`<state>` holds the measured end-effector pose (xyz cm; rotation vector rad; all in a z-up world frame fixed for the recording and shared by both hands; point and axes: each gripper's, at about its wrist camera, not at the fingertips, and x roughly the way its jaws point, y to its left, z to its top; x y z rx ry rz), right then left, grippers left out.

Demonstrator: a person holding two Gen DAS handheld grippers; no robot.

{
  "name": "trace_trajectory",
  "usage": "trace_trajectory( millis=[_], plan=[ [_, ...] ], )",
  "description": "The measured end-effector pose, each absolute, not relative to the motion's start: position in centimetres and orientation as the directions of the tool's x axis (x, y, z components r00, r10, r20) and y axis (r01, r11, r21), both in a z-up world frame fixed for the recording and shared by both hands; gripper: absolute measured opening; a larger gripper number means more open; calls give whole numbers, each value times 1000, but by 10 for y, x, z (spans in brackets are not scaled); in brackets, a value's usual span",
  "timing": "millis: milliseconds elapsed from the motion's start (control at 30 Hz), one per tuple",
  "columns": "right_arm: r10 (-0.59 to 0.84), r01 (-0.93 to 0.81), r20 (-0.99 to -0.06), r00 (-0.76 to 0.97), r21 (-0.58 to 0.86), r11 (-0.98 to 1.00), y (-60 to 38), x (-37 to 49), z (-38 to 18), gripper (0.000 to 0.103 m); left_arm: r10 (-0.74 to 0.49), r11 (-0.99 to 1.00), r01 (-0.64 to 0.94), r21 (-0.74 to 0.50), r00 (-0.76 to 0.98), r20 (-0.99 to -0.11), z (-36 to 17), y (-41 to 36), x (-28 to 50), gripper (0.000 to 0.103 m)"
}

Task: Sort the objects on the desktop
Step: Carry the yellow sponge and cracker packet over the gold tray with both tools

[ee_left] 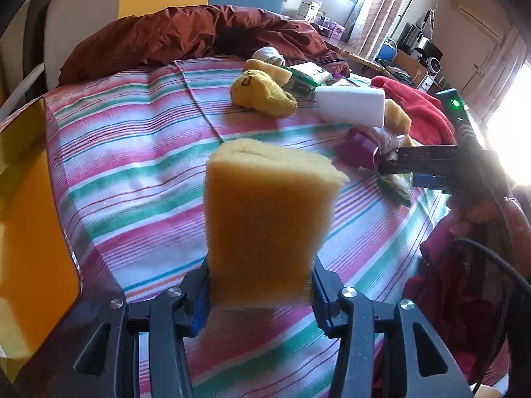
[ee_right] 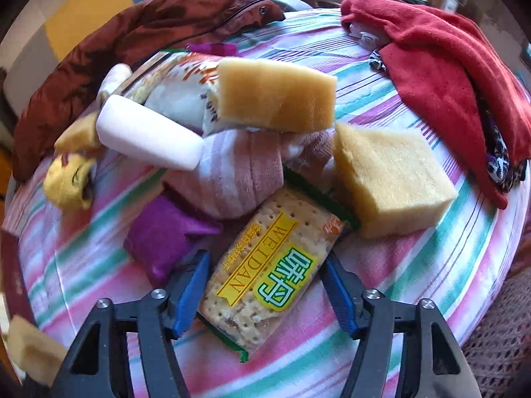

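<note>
On the left, a yellow sponge (ee_left: 265, 222) is held between the jaws of the left gripper (ee_left: 262, 293), which are pressed on its lower end. The sponge is carried upright above the striped bedsheet (ee_left: 132, 165), its long axis pointing away from the gripper toward the pile. This part of the sorting is judged to be the carrying of one sponge to its place; which place is meant cannot be told.

On the right, the cracker packet (ee_right: 268, 275) lies flat on the sheet at the near edge of the pile, just beside the purple pouch (ee_right: 162, 232) and close to a large yellow sponge (ee_right: 391, 179). The right gripper (ee_right: 267, 290) is set over the packet with a jaw at each long side. A narrow gap seems to remain at both sides, so the packet is not yet judged to be gripped. The long axis of the packet runs from the near left to the far right, and the jaws stand across its short width. For the next move, a full closing on the packet and then a straight lift are called for, so that the neighbours are not dragged.
</note>
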<state>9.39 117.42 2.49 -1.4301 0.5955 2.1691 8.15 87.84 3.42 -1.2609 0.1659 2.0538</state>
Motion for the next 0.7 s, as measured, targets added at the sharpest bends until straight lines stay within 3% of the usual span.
trace_trajectory(
  millis=[200, 300, 500, 600, 667, 700],
  plan=[
    [55, -536, -929, -365, 161, -828, 1164, 127, 33, 62, 489, -736, -639, -224, -272, -829, 26, 874, 88, 49],
    [9, -517, -912, -410, 224, -826, 1158, 142, 39, 52, 494, -733, -643, -223, -277, -824, 27, 873, 89, 49],
    [41, -473, -916, -400, 168, -865, 1143, 152, 40, 51, 480, -735, -645, -209, -277, -832, 25, 875, 90, 49],
    [11, -485, -918, -397, 200, -851, 1152, 156, 33, 58, 480, -738, -640, -215, -275, -833, 25, 873, 91, 49],
    [-20, -473, -912, -410, 232, -850, 1152, 155, 32, 79, 479, -741, -637, -215, -275, -834, 25, 872, 90, 50],
    [-24, -462, -912, -410, 231, -856, 1149, 153, 32, 83, 477, -741, -637, -212, -277, -834, 25, 871, 90, 50]
  ],
)
